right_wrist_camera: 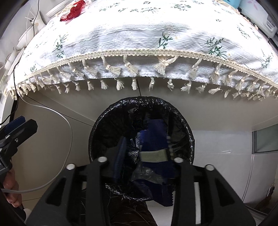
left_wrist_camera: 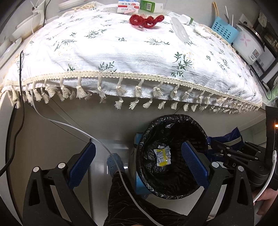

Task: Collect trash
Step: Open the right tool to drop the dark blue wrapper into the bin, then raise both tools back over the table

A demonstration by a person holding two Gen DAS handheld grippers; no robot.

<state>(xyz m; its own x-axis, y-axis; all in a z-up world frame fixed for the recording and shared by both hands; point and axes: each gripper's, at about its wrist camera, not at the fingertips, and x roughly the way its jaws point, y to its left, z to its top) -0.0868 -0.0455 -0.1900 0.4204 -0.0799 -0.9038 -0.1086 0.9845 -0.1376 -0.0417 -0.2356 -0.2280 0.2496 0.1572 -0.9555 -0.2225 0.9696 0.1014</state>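
A bin lined with a black bag (left_wrist_camera: 173, 120) (right_wrist_camera: 139, 102) stands on the floor under the table edge, and a yellow-and-white wrapper (left_wrist_camera: 162, 155) lies inside it. My right gripper (right_wrist_camera: 146, 149) hangs over the bin mouth. A dark blue wrapper (right_wrist_camera: 156, 139) (left_wrist_camera: 232, 137) sits between its fingers, resting against the right one and apart from the left pad (right_wrist_camera: 119, 156). My left gripper (left_wrist_camera: 139, 161) is wide open and holds nothing, just left of the bin. On the tablecloth lie a red mesh net (left_wrist_camera: 146, 20) (right_wrist_camera: 73, 12), two cartons (left_wrist_camera: 128, 6), clear plastic (left_wrist_camera: 180, 31) and a white wad (left_wrist_camera: 202, 31).
The tasselled floral tablecloth (left_wrist_camera: 121, 52) overhangs the bin. A blue basket (left_wrist_camera: 224, 29) and a rice cooker (left_wrist_camera: 248, 45) stand at the far right. A white cable (left_wrist_camera: 78, 128) and a black cable (left_wrist_camera: 19, 121) hang at the left. The person's leg (left_wrist_camera: 121, 194) is beside the bin.
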